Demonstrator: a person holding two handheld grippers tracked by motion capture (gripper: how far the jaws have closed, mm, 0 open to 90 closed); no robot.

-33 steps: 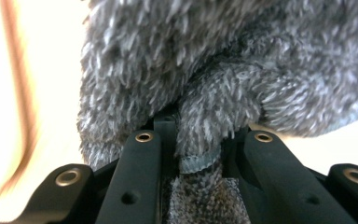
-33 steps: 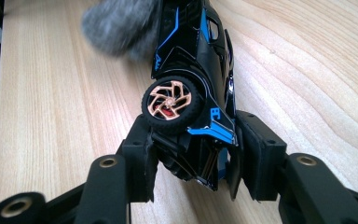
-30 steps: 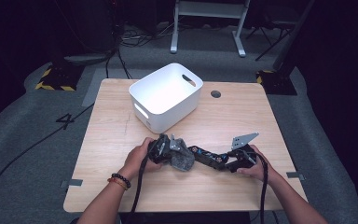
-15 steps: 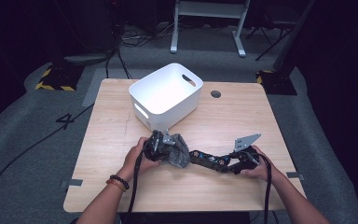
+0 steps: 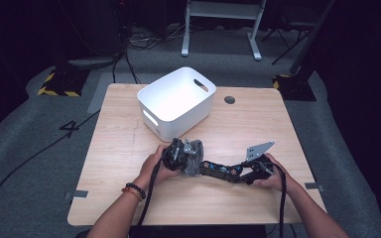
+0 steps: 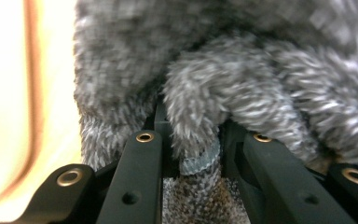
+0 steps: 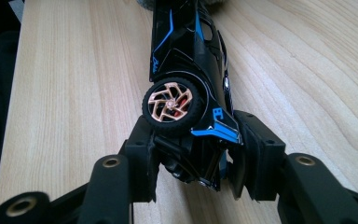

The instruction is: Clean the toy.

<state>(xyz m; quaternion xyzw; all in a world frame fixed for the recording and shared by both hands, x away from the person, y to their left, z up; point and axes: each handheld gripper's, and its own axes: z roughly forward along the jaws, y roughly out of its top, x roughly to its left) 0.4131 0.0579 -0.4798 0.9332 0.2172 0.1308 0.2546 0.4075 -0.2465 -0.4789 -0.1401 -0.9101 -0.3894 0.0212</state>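
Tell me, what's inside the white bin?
Only the white bin's bare inside wall shows from the high view; nothing pokes out. Its floor is hidden behind the near wall, so something small could lie there.

The plush toy is shaggy grey fleece with a knitted-looking patch near the tongs. The toy car is glossy black plastic with blue trim; its wheel has a matt rubber tyre and coppery metallic spokes. At the car's 11 o'clock, the bin looks smooth white plastic. The bench is pale, matt, grained wood.
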